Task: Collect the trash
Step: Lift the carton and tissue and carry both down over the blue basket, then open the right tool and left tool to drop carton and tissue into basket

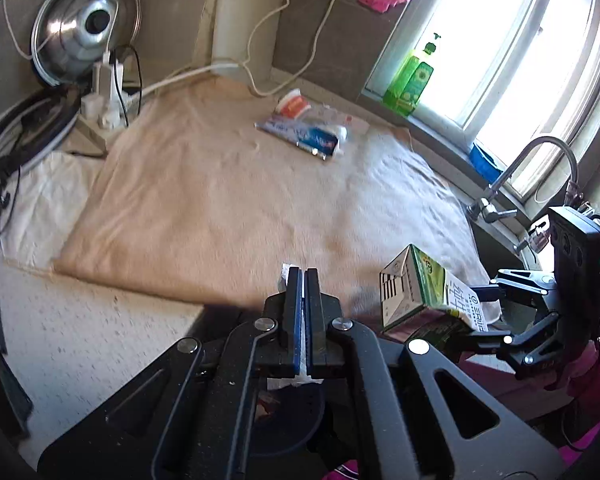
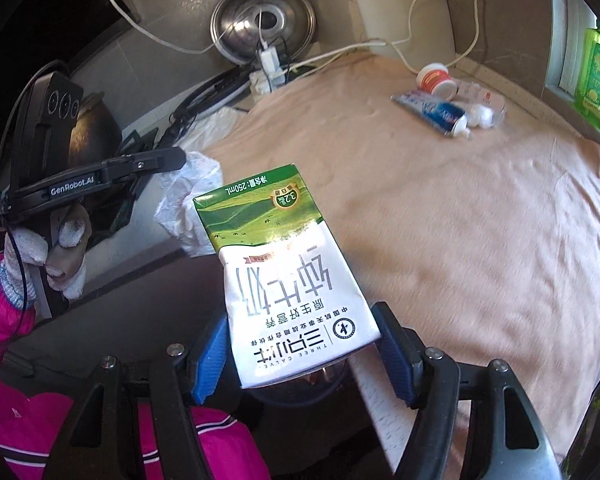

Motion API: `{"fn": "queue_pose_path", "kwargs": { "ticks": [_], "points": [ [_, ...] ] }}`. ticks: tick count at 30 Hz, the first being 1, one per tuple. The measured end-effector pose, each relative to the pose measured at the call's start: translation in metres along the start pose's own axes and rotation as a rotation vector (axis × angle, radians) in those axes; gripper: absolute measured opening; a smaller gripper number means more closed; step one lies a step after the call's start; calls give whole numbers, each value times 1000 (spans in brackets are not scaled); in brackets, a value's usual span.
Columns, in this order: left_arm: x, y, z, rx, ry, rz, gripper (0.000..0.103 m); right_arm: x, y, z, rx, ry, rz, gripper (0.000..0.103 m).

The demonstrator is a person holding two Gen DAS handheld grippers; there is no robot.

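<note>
Two grippers: right gripper [image 2: 304, 344] clamps milk carton [image 2: 284, 272], long axis toward 11 o'clock; left gripper [image 1: 302, 312] pinches crumpled tissue [image 1: 285, 274].

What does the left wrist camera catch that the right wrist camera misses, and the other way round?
Only the left wrist view shows the faucet and a blue item on the sill. Only the right wrist view shows the gloved hand holding the left gripper, and the milk carton's printed front. Both show the carton between the right gripper's fingers, white tissue in the left, the toothpaste tube, pot lid and green bottle.
</note>
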State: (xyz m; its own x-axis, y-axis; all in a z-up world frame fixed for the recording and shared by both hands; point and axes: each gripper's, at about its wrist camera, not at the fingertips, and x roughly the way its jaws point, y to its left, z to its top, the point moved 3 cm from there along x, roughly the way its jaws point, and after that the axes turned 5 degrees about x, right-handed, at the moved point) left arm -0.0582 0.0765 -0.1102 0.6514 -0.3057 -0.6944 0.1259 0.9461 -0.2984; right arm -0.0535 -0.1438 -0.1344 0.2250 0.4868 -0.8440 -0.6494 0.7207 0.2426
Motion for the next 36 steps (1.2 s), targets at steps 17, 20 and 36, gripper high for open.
{"fn": "queue_pose_path", "kwargs": {
  "ticks": [17,20,36],
  "points": [
    [77,12,-94,-13,224,28,0,96,19,-74,0,221,-49,70],
    [88,16,-106,-22,254,33,0,112,20,-80,-16,251,-66,70],
    [132,26,-142,-7,376,84,0,166,10,-98,-20,345,-105,71]
  ]
}}
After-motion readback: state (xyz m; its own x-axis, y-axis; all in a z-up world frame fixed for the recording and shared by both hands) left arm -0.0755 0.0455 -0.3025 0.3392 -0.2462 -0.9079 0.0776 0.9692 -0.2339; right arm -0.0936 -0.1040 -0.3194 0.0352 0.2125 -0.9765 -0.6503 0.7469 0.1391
